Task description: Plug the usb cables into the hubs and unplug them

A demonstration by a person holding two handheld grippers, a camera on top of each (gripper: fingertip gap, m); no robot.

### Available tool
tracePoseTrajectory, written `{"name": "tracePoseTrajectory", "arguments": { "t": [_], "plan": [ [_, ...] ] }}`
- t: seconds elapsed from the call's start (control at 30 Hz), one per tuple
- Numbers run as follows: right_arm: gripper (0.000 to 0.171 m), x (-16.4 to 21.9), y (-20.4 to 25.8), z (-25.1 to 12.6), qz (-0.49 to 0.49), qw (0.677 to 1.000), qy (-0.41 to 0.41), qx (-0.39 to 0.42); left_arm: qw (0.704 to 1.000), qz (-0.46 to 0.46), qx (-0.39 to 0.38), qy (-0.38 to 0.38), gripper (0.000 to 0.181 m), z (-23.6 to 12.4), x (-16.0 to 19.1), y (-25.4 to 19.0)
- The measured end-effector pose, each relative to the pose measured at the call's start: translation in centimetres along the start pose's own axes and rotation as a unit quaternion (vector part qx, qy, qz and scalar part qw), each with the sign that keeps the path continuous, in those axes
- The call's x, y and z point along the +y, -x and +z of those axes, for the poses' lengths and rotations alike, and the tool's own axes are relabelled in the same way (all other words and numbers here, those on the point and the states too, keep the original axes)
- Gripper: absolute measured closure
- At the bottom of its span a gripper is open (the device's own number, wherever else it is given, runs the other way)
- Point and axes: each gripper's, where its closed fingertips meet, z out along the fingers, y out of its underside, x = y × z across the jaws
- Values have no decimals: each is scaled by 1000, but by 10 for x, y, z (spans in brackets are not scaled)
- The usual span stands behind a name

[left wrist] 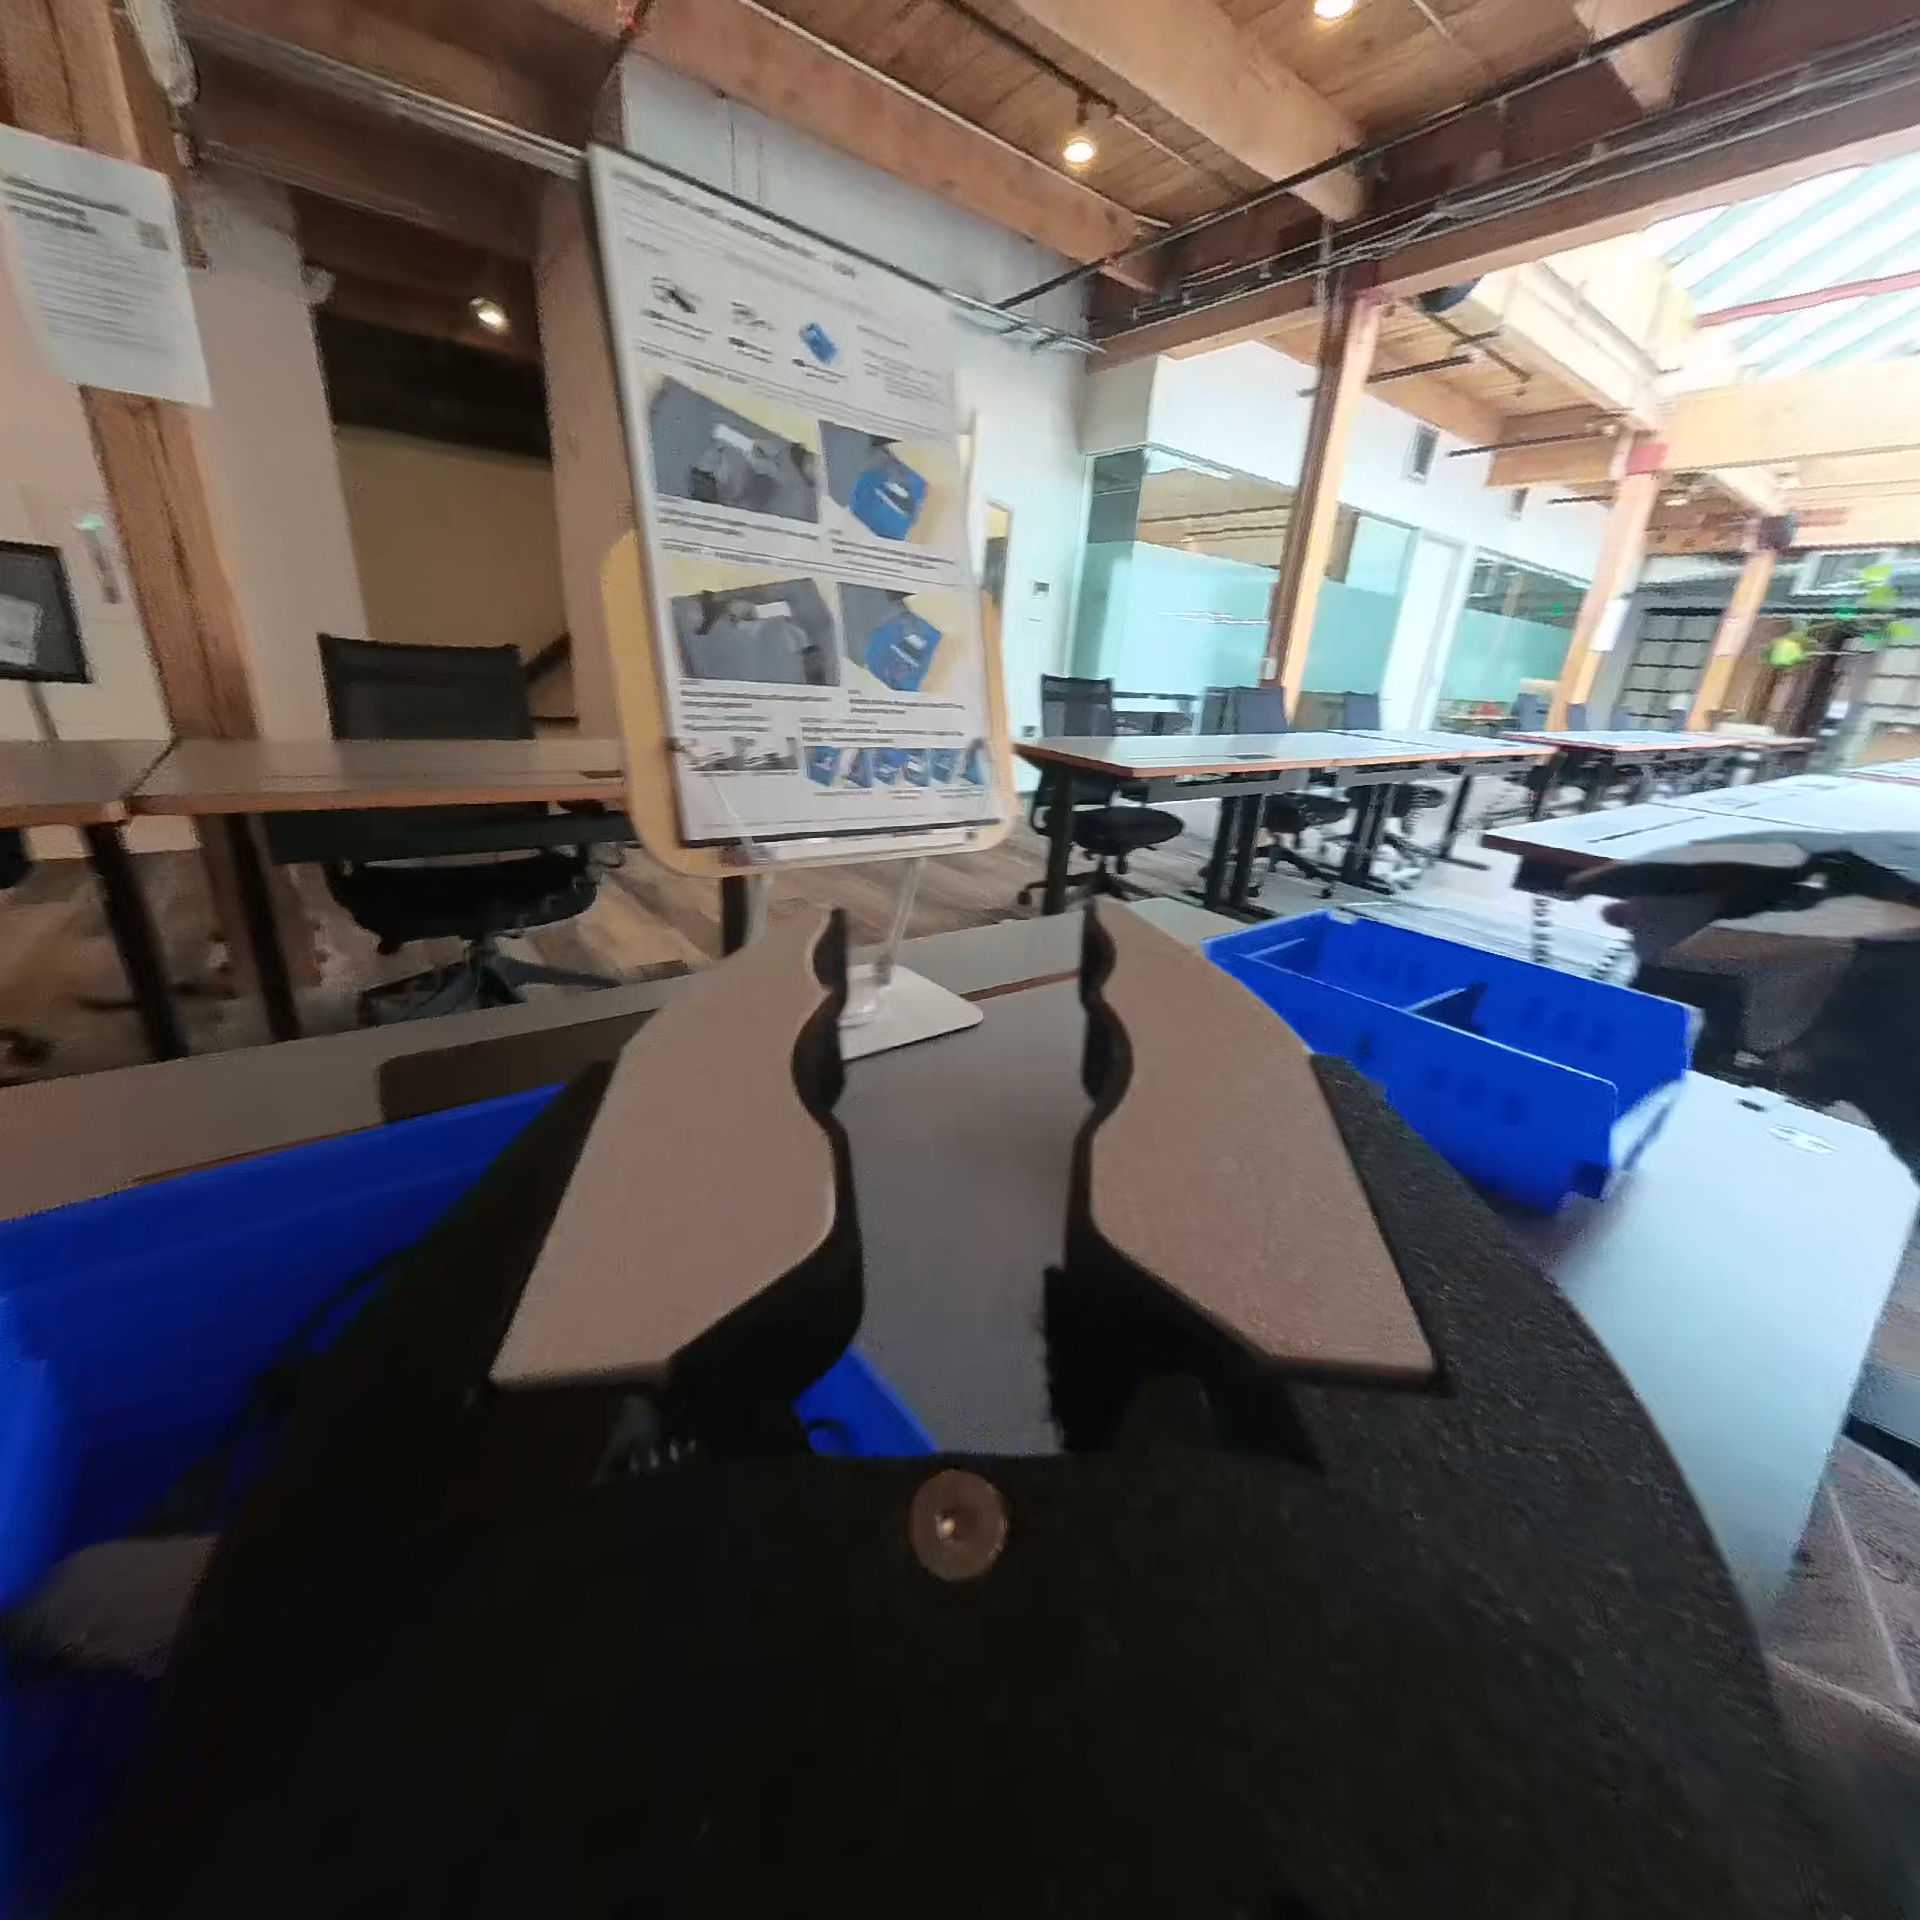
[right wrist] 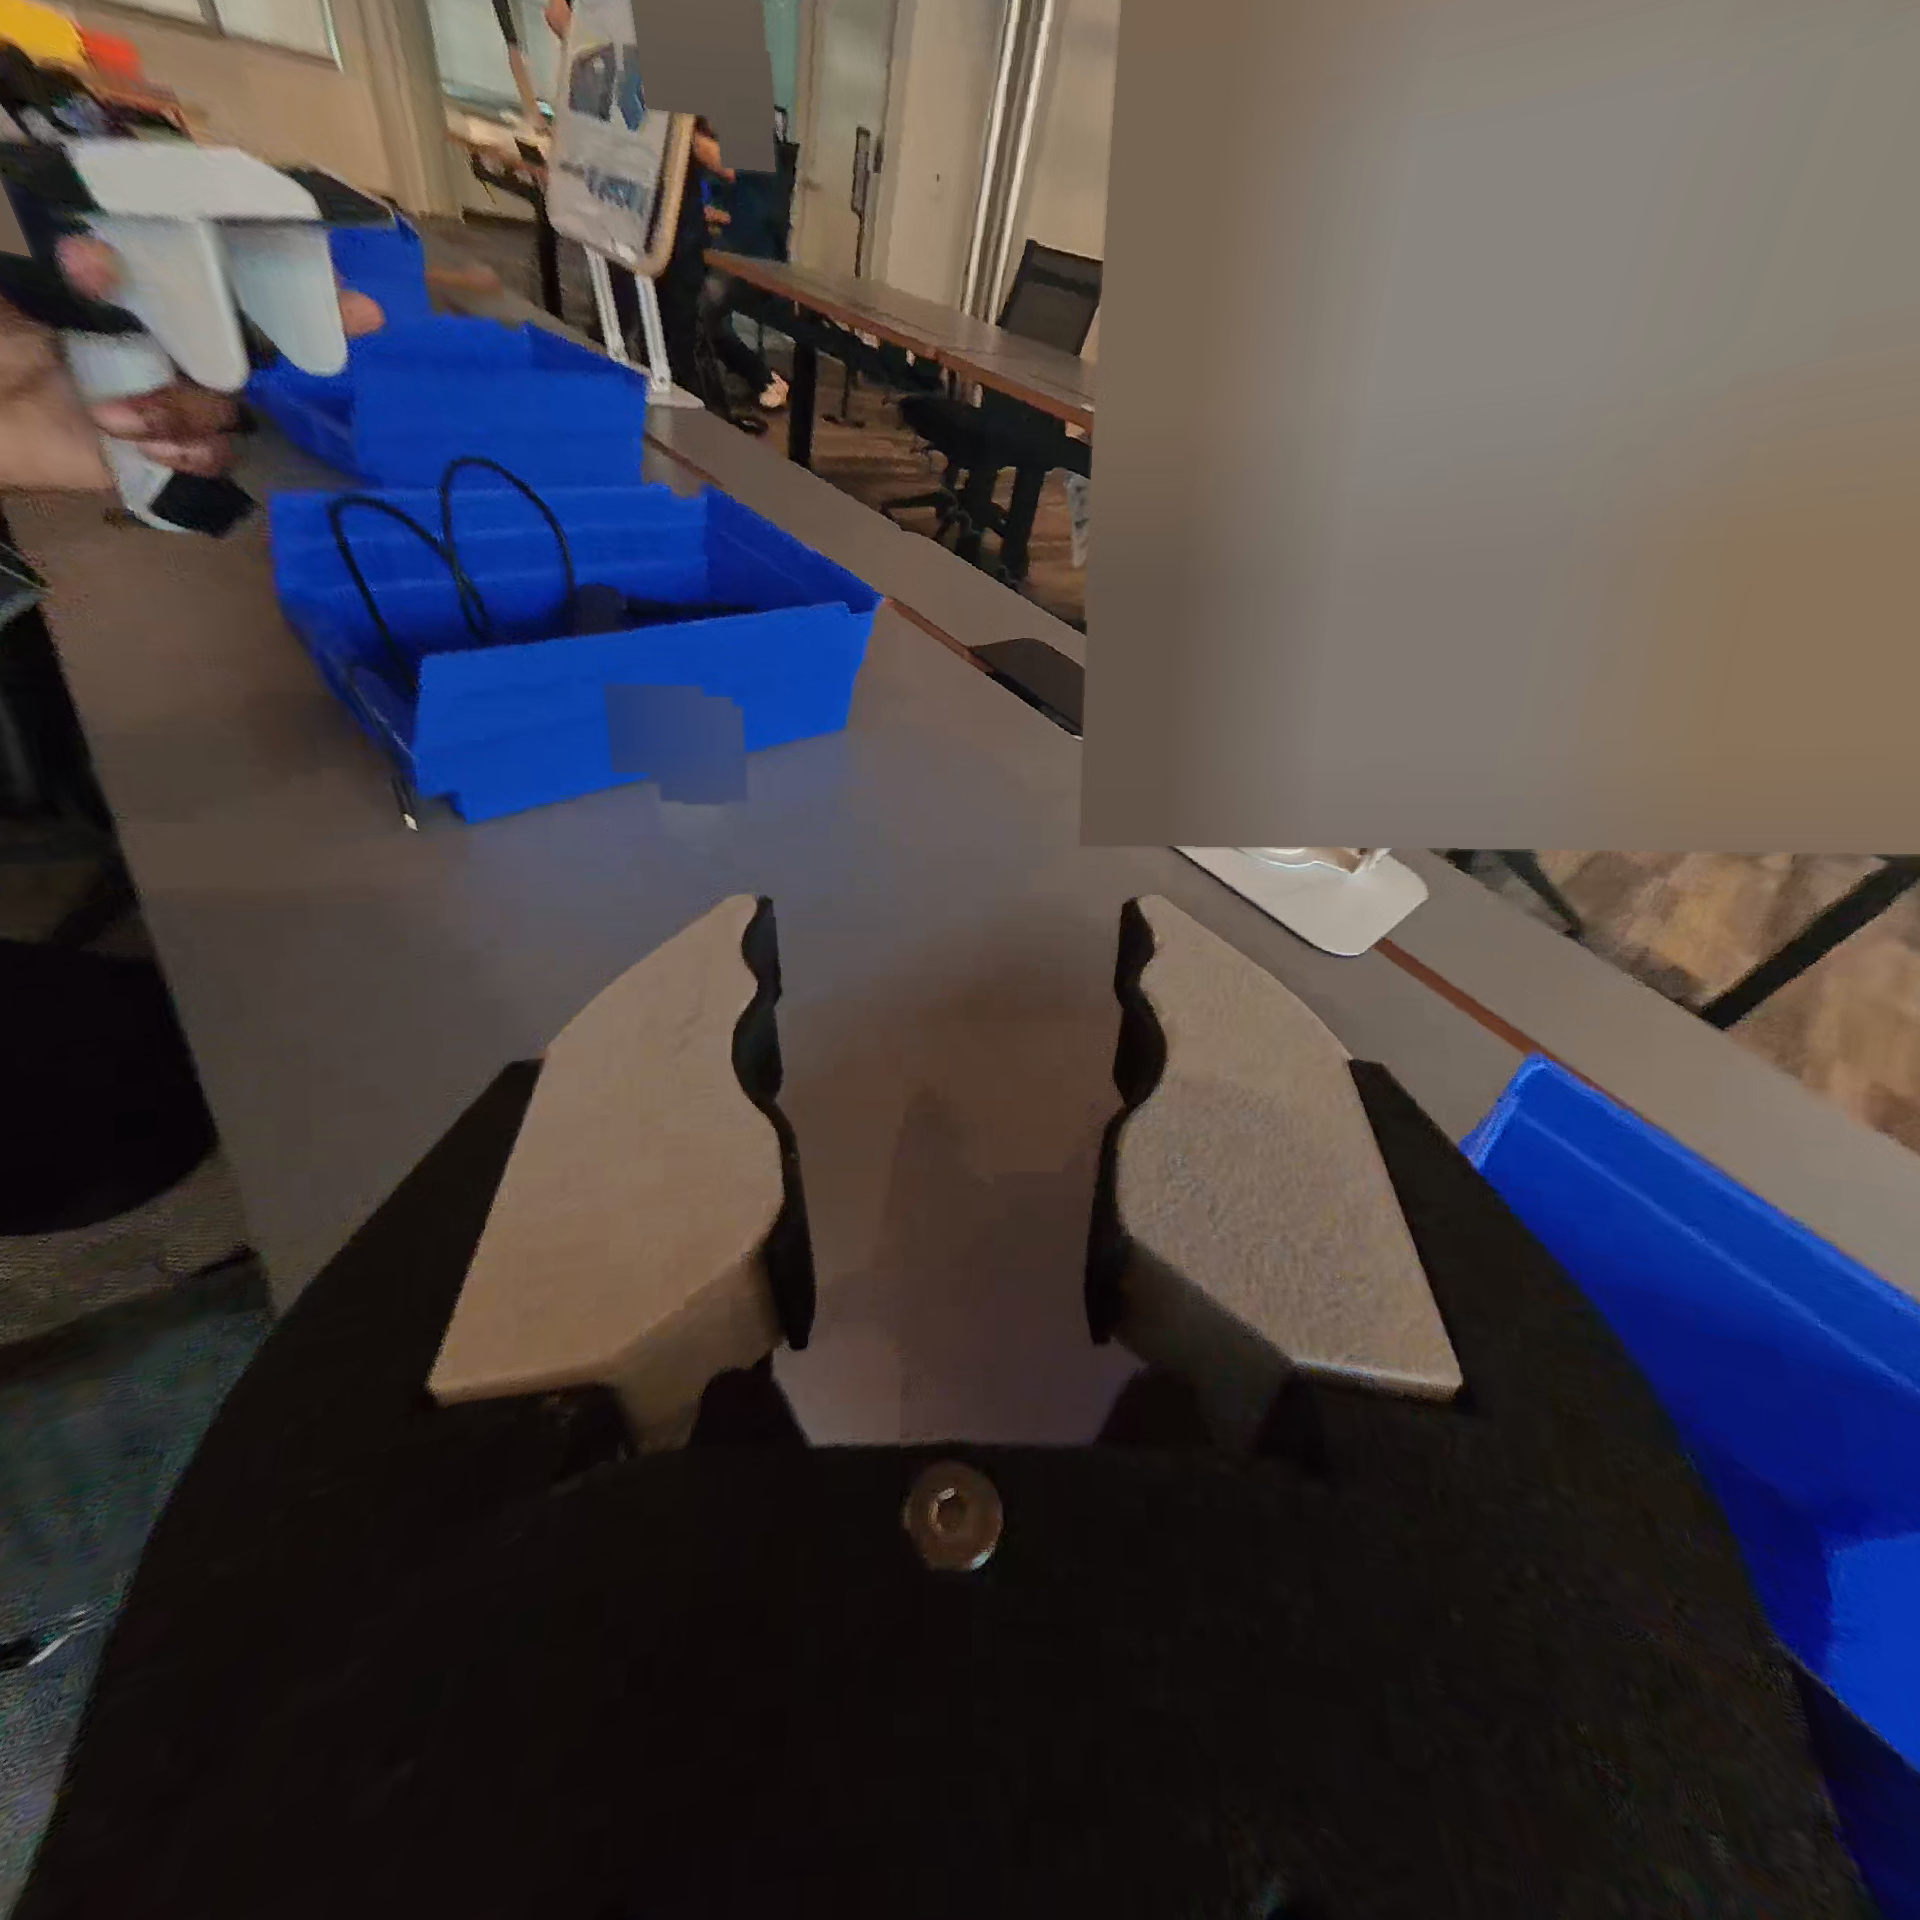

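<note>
My left gripper (left wrist: 961,935) is open and empty, held above the dark table (left wrist: 966,1195), partly over a blue bin (left wrist: 208,1320) at the lower left. My right gripper (right wrist: 948,914) is open and empty above the bare table (right wrist: 644,935). In the right wrist view, black USB cables (right wrist: 468,551) loop up out of a blue bin (right wrist: 644,675) ahead to the left, with a dark object among them that I cannot identify. The left gripper (right wrist: 270,369) shows at the upper left, held by a hand (right wrist: 52,426) over a second blue bin (right wrist: 478,405). No hub is clearly visible.
An instruction sheet on a stand (left wrist: 800,499) stands behind the table, its base (right wrist: 1320,894) near the far edge. An empty divided blue bin (left wrist: 1455,1039) sits to the right and also shows in the right wrist view (right wrist: 1714,1330). A flat dark object (right wrist: 1029,670) lies by the far edge. Desks and chairs stand beyond. Spacing between my two grippers at the tips: around 35 centimeters.
</note>
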Motion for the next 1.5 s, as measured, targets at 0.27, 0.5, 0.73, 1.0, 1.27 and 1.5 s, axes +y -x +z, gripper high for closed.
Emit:
{"name": "tracePoseTrajectory", "arguments": {
  "t": [0.27, 0.5, 0.73, 1.0, 1.27, 1.5],
  "plan": [
    [84, 25, -34, 8, 41, 992, 51, 108, 998, 9, 26, 53, 83, 30, 40, -42],
    [83, 38, -76, -7, 118, 972, 38, 199, 979, 135, -136, 73, 133, 4, 48, -4],
    [87, 56, -101, -19, 189, 957, 40, 215, 971, 60, -151, 178, 134, -16, 77, 13],
    [90, 76, -102, -17, 127, 959, 110, 226, 977, 55, -116, 168, 138, 4, 89, -8],
    [96, 79, -79, 21, 148, 962, 58, 221, 980, 84, -31, 180, 134, 65, 142, -77],
    [93, 123, -41, 69, 130, 967, 107, 193, 964, 63, -30, 257, 111, 87, 211, -80]
  ]
}}
